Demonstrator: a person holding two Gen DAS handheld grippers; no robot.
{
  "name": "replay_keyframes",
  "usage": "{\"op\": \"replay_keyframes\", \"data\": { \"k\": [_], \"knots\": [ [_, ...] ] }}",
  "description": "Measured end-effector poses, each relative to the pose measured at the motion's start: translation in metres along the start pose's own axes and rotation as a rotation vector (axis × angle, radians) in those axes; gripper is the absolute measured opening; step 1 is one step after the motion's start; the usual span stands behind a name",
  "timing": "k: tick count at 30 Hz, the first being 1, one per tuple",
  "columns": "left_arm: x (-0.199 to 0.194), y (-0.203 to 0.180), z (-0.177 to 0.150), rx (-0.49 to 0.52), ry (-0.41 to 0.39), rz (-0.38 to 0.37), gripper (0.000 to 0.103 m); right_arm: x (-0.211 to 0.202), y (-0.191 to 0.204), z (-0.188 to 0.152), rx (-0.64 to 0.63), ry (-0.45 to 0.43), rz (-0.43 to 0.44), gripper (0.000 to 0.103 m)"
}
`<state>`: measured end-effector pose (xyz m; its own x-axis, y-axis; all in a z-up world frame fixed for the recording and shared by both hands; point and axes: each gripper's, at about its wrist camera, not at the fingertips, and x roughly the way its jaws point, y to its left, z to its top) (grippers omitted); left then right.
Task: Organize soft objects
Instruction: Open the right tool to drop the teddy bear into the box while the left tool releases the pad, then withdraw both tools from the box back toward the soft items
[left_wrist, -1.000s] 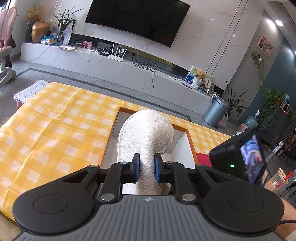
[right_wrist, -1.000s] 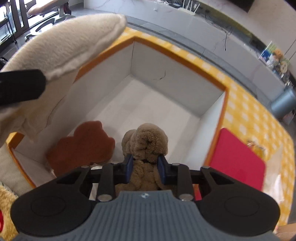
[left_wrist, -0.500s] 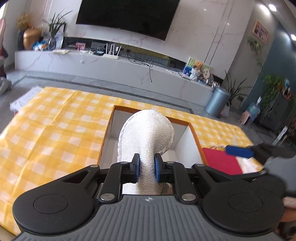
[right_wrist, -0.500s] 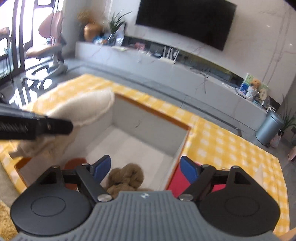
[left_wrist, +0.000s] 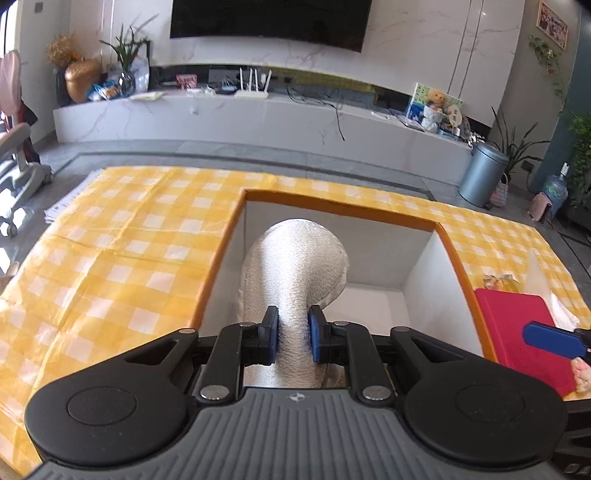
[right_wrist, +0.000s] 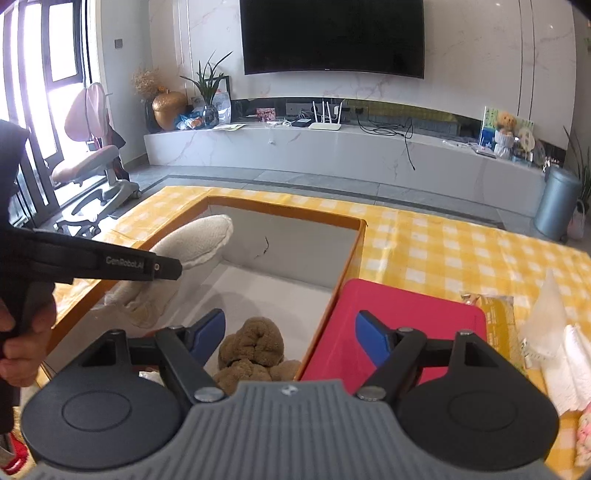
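Note:
My left gripper (left_wrist: 291, 334) is shut on a cream plush toy (left_wrist: 295, 266) and holds it over the open orange-rimmed white box (left_wrist: 340, 208). The right wrist view shows the same toy (right_wrist: 192, 243) sticking out of the left gripper (right_wrist: 162, 266) above the box's left side (right_wrist: 284, 212). My right gripper (right_wrist: 291, 334) is open and empty above the box's right front corner. A brown plush toy (right_wrist: 251, 350) lies on the box floor below it. One blue fingertip of the right gripper (left_wrist: 550, 339) shows in the left wrist view.
The box sits on a table with a yellow checked cloth (left_wrist: 122, 251). A red flat lid (right_wrist: 406, 321) lies right of the box. A yellow packet (right_wrist: 498, 314) and white tissues (right_wrist: 561, 354) lie further right. A TV wall and low cabinet stand behind.
My right gripper opened, dropped the brown plush into the box and pulled up and back. My left gripper kept its hold on the cream plush and lowered it toward the box.

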<state>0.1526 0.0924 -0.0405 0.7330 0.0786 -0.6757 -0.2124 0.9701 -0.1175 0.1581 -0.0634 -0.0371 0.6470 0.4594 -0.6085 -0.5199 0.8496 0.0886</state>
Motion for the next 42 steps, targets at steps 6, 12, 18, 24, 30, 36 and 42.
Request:
{"op": "replay_keyframes", "data": {
  "k": [6, 12, 18, 24, 30, 36, 42],
  "knots": [
    [-0.015, 0.001, -0.002, -0.046, -0.059, -0.085, 0.094, -0.003, -0.002, 0.001, 0.038, 0.01, 0.019, 0.077],
    [-0.035, 0.024, 0.003, -0.237, -0.065, -0.171, 0.094, -0.013, -0.005, -0.001, 0.058, 0.005, 0.001, 0.077],
    [-0.047, 0.027, 0.01, -0.207, -0.086, -0.148, 0.094, -0.026, -0.004, 0.004, 0.072, -0.023, 0.022, 0.077],
    [-0.074, 0.017, 0.016, -0.184, -0.151, -0.107, 0.094, -0.04, -0.012, 0.009, 0.123, -0.038, 0.067, 0.077],
    [-0.096, -0.002, 0.015, -0.128, -0.207, -0.151, 0.095, -0.073, -0.027, 0.018, 0.134, -0.099, 0.033, 0.077],
    [-0.114, -0.036, 0.01, -0.039, -0.253, -0.109, 0.097, -0.105, -0.045, 0.017, 0.126, -0.13, -0.017, 0.078],
    [-0.121, -0.075, 0.001, 0.018, -0.253, -0.104, 0.098, -0.127, -0.062, 0.013, 0.148, -0.121, -0.078, 0.08]
  ]
}}
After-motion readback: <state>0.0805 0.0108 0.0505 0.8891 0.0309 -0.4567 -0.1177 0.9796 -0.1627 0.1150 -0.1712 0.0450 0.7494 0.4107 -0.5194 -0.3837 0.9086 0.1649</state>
